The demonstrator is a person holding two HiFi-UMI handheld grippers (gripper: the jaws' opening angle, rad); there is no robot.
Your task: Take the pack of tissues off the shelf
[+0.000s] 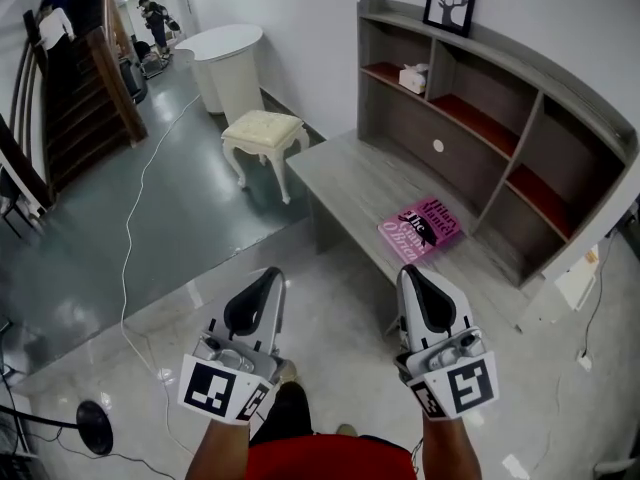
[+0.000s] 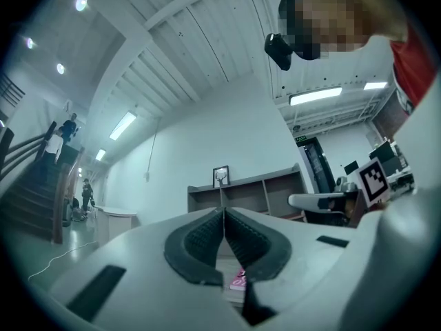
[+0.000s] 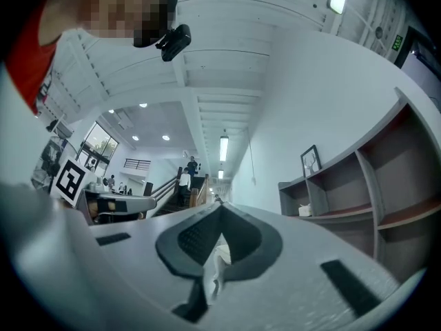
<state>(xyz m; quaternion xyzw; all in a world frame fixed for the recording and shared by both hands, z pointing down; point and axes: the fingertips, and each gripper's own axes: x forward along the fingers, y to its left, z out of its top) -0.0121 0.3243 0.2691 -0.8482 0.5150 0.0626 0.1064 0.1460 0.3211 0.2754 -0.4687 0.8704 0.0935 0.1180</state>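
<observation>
Tissue pack (image 1: 413,77), pale, boxy, on curved grey shelf (image 1: 405,118)

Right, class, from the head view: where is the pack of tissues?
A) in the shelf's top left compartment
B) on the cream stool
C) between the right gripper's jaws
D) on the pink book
A: the pack of tissues sits in the top left compartment of the shelf, under the board that bears the framed picture.

pink book (image 1: 421,228), cover reads "Hilary Mantel"
</observation>
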